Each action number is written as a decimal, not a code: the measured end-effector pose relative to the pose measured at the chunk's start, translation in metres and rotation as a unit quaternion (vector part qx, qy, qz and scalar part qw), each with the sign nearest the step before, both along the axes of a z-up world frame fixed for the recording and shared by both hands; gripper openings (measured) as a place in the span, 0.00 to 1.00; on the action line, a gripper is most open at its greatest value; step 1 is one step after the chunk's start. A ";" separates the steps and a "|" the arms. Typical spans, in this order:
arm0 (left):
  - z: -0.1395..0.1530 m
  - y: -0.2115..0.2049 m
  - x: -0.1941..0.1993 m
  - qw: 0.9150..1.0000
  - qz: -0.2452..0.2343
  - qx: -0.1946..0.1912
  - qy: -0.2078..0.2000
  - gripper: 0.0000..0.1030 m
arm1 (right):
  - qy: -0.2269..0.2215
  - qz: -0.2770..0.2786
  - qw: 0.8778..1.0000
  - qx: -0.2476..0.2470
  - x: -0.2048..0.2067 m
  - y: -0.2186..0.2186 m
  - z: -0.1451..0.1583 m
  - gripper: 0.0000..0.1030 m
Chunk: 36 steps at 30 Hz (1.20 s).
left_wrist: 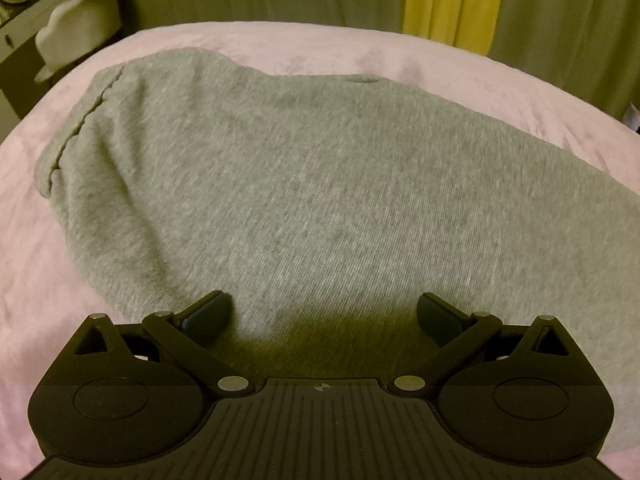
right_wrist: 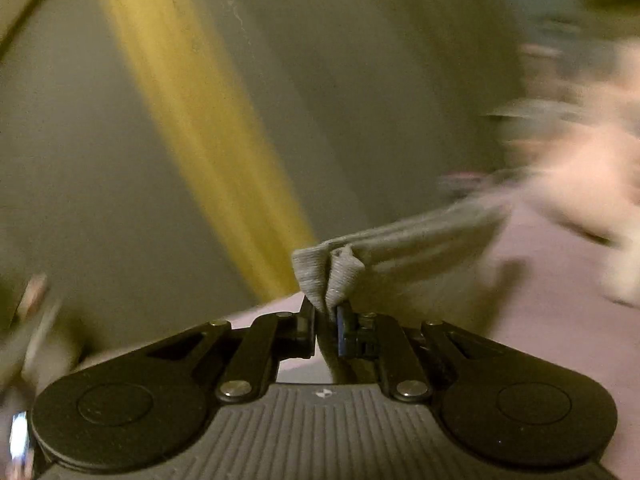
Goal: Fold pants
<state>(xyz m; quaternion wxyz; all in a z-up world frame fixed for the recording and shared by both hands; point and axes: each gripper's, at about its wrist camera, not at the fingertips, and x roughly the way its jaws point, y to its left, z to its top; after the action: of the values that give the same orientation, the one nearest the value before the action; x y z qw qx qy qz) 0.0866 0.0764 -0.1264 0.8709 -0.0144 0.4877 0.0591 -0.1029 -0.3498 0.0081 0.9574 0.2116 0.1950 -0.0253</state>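
Observation:
Grey knit pants (left_wrist: 248, 184) lie spread over a pink bed cover (left_wrist: 36, 264) in the left wrist view, with a seamed hem at the upper left. My left gripper (left_wrist: 324, 314) hovers just above the near part of the fabric, open, nothing between its fingers. In the right wrist view my right gripper (right_wrist: 326, 312) is shut on a bunched edge of the grey pants (right_wrist: 400, 240). That fabric is lifted off the pink cover (right_wrist: 540, 280) and trails away to the right. The right view is blurred by motion.
Olive curtains with a yellow strip (left_wrist: 452, 0) hang behind the bed. A pale chair back (left_wrist: 84, 20) and a dresser (left_wrist: 24, 28) stand at the far left. Blurred pale shapes (right_wrist: 592, 160) fill the right of the right wrist view.

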 end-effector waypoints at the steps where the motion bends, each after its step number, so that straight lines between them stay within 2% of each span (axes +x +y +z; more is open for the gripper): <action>1: 0.001 0.002 -0.001 1.000 0.002 -0.006 -0.001 1.00 | 0.009 0.048 0.999 -0.018 0.009 0.030 -0.004 0.09; 3: 0.004 0.006 -0.004 1.000 0.007 -0.022 -0.007 1.00 | 0.042 0.126 0.990 -0.056 0.020 0.087 -0.027 0.10; 5: 0.007 0.010 -0.007 0.999 0.009 -0.034 -0.013 1.00 | 0.098 0.179 0.977 -0.066 0.033 0.128 -0.065 0.11; 7: 0.008 0.010 -0.010 0.999 0.007 -0.038 -0.015 1.00 | 0.210 0.212 0.952 -0.066 0.050 0.156 -0.114 0.11; 8: 0.009 0.009 -0.010 0.999 0.005 -0.040 -0.017 1.00 | 0.213 0.211 0.951 -0.075 0.046 0.163 -0.123 0.11; 10: 0.010 0.008 -0.012 0.999 0.000 -0.047 -0.018 1.00 | 0.196 0.219 0.950 -0.101 0.043 0.168 -0.113 0.13; 14: 0.014 0.005 -0.016 0.996 -0.017 -0.086 -0.027 1.00 | 0.195 0.211 0.957 -0.036 0.039 0.142 -0.108 0.14; 16: 0.016 0.003 -0.019 0.993 -0.033 -0.108 -0.033 1.00 | 0.173 0.206 0.963 -0.009 0.034 0.135 -0.103 0.12; 19: 0.016 -0.003 -0.020 0.994 -0.043 -0.100 -0.030 1.00 | 0.135 0.202 0.970 -0.002 0.030 0.140 -0.091 0.11; 23: 0.014 -0.006 -0.019 0.993 -0.044 -0.102 -0.028 1.00 | 0.139 0.183 0.972 0.038 0.033 0.141 -0.091 0.10; 26: 0.015 -0.005 -0.020 0.993 -0.045 -0.102 -0.028 1.00 | 0.111 0.215 0.969 0.050 0.027 0.149 -0.082 0.10; 28: 0.015 -0.004 -0.020 0.994 -0.045 -0.098 -0.025 1.00 | 0.129 0.224 0.965 0.035 0.026 0.154 -0.086 0.10; 31: 0.014 -0.004 -0.017 0.995 -0.045 -0.090 -0.020 1.00 | 0.216 0.233 0.948 0.018 0.034 0.156 -0.112 0.10; 33: 0.014 -0.004 -0.017 0.995 -0.046 -0.085 -0.019 1.00 | 0.210 0.231 0.949 0.036 0.031 0.150 -0.106 0.11; 34: 0.014 -0.004 -0.016 0.995 -0.047 -0.084 -0.018 1.00 | 0.198 0.231 0.951 0.055 0.029 0.143 -0.097 0.18; 35: 0.013 -0.004 -0.015 0.995 -0.047 -0.084 -0.018 1.00 | 0.179 0.228 0.954 0.081 0.027 0.133 -0.090 0.31; 36: 0.013 -0.004 -0.015 0.995 -0.048 -0.084 -0.018 1.00 | 0.154 0.219 0.958 0.103 0.023 0.124 -0.082 0.36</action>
<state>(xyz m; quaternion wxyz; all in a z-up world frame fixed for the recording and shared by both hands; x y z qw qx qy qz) 0.0717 0.0724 -0.1134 0.8772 -0.0651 0.4750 -0.0239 -0.0801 -0.2259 -0.0741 0.8707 0.2548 0.3832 0.1734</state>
